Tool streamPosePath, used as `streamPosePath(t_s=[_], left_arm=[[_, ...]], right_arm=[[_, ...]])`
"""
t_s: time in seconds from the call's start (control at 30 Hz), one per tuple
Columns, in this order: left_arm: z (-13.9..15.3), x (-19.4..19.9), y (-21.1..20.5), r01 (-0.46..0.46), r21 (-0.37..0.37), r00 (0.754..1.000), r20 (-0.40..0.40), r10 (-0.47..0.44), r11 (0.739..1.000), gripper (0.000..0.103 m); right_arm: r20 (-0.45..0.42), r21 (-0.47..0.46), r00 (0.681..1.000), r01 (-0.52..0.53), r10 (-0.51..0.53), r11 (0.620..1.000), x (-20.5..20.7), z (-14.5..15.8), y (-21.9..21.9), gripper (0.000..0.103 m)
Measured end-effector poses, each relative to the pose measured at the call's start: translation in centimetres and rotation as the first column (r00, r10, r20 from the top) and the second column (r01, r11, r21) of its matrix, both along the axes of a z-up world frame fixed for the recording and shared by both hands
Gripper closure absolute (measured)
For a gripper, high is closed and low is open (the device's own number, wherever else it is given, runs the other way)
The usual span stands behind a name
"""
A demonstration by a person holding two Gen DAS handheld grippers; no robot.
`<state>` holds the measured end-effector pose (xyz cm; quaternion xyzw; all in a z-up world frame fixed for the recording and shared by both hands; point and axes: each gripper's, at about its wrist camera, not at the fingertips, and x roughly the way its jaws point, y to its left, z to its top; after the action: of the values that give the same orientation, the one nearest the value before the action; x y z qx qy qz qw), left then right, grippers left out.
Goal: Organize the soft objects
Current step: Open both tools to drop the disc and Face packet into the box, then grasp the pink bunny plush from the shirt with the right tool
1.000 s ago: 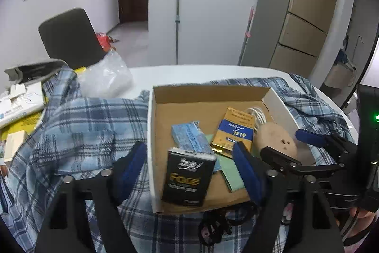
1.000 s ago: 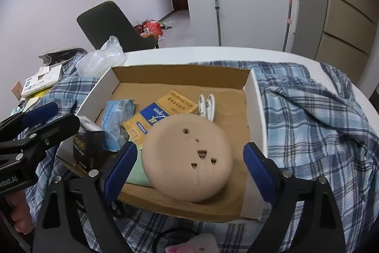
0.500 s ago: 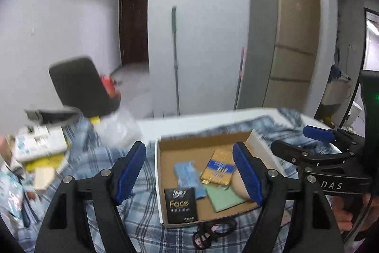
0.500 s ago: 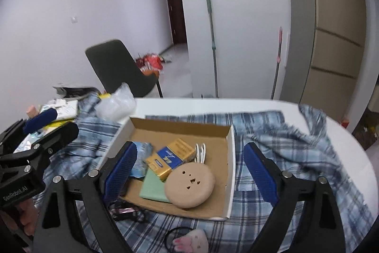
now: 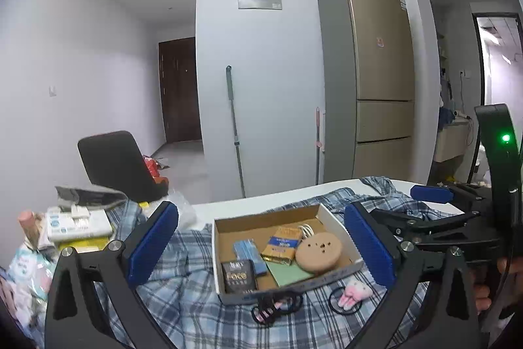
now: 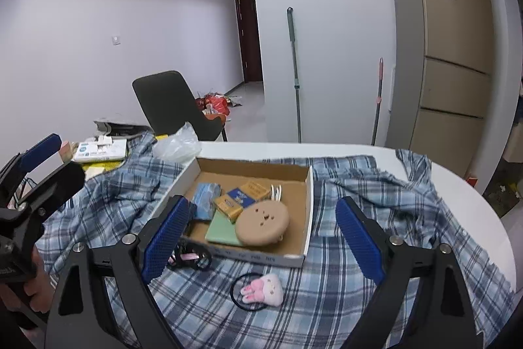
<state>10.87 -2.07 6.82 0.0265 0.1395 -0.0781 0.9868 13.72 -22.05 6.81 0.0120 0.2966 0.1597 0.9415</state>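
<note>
A shallow cardboard box [image 6: 309, 185] [image 5: 216, 254] sits on a blue plaid shirt [image 6: 376, 195] [image 5: 183, 293] spread over a white table. In the box lie a round tan puff [image 6: 263, 221] [image 5: 318, 252], a green pad [image 6: 222, 229], orange packets [image 6: 240, 195], a blue tissue pack [image 6: 204, 200] and a black box [image 5: 238, 276]. A pink bunny hair tie [image 6: 263, 285] [image 5: 353, 291] and dark hair ties [image 6: 189, 259] [image 5: 274, 306] lie on the shirt before the box. My left gripper [image 5: 260, 246] and right gripper [image 6: 261, 236] are open, empty, held above and back from the box.
Packets, papers and a clear plastic bag [image 6: 178, 144] crowd the table's left side [image 5: 78, 221]. A dark chair [image 6: 170, 103] stands behind the table. A mop [image 6: 294, 74] leans on the wall and a fridge [image 6: 447, 54] stands at the right.
Both grippers have pulled up and back from the box, so the box looks smaller and farther. The puff that was between the right gripper's fingers lies in the box.
</note>
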Motion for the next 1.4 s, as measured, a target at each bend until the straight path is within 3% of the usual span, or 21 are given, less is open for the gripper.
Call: streamPosePath(t_s=[0.17, 0.37, 0.6, 0.67, 0.8, 0.87, 0.93, 1.03, 1.23, 1.33, 1.4], left_arm=[[-2.5, 0.0, 0.3, 0.018, -0.011, 1.0, -0.026, -0.018, 1.0, 0.0], [-5.7, 1.4, 1.3, -0.068, 0.008, 0.995, -0.074, 0.069, 0.998, 0.0], [-8.0, 2.8, 2.0, -0.06, 0.001, 0.991, -0.117, 0.06, 0.998, 0.0], [-8.3, 3.0, 2.0, -0.059, 0.004, 0.991, -0.121, 0.059, 0.998, 0.0], [-8.6, 3.3, 1.6, -0.05, 0.018, 0.989, -0.139, 0.052, 0.999, 0.0], [-8.7, 3.4, 1.7, -0.054, 0.018, 0.988, -0.142, 0.056, 0.998, 0.0], [-8.7, 3.4, 1.9, -0.059, 0.01, 0.988, -0.141, 0.06, 0.998, 0.0], [-8.7, 3.3, 2.1, -0.061, -0.003, 0.988, -0.14, 0.06, 0.998, 0.0], [-8.8, 3.6, 2.2, -0.059, -0.009, 0.986, -0.155, 0.056, 0.998, 0.001], [-9.0, 3.9, 2.1, -0.05, -0.009, 0.984, -0.172, 0.048, 0.999, 0.002], [-9.4, 4.2, 1.9, -0.038, -0.001, 0.98, -0.196, 0.037, 0.999, 0.015]], right_arm=[[-0.046, -0.006, 0.999, -0.006, 0.006, 1.0, 0.4, -2.8, -0.2, 0.012], [-0.14, -0.024, 0.989, -0.045, 0.041, 0.999, 1.5, -5.9, 0.2, 0.012], [-0.281, -0.084, 0.957, -0.094, 0.067, 0.992, 2.4, -9.7, 1.3, 0.028], [-0.333, -0.108, 0.942, -0.09, 0.05, 0.99, 2.6, -10.8, 1.4, 0.029], [-0.348, -0.112, 0.935, -0.114, 0.068, 0.987, 2.6, -11.4, 1.5, 0.03], [-0.356, -0.11, 0.932, -0.111, 0.064, 0.988, 2.7, -11.6, 1.4, 0.037], [-0.375, -0.103, 0.925, -0.112, 0.066, 0.988, 2.9, -12.0, 1.4, 0.054], [-0.413, -0.093, 0.909, -0.107, 0.059, 0.99, 3.4, -12.9, 1.3, 0.066], [-0.4, -0.082, 0.913, -0.119, 0.077, 0.989, 3.2, -12.6, 1.4, 0.073], [-0.345, -0.061, 0.935, -0.111, 0.083, 0.992, 2.6, -11.4, 1.1, 0.073], [-0.285, -0.036, 0.955, -0.103, 0.089, 0.994, 2.1, -10.2, 0.7, 0.073]])
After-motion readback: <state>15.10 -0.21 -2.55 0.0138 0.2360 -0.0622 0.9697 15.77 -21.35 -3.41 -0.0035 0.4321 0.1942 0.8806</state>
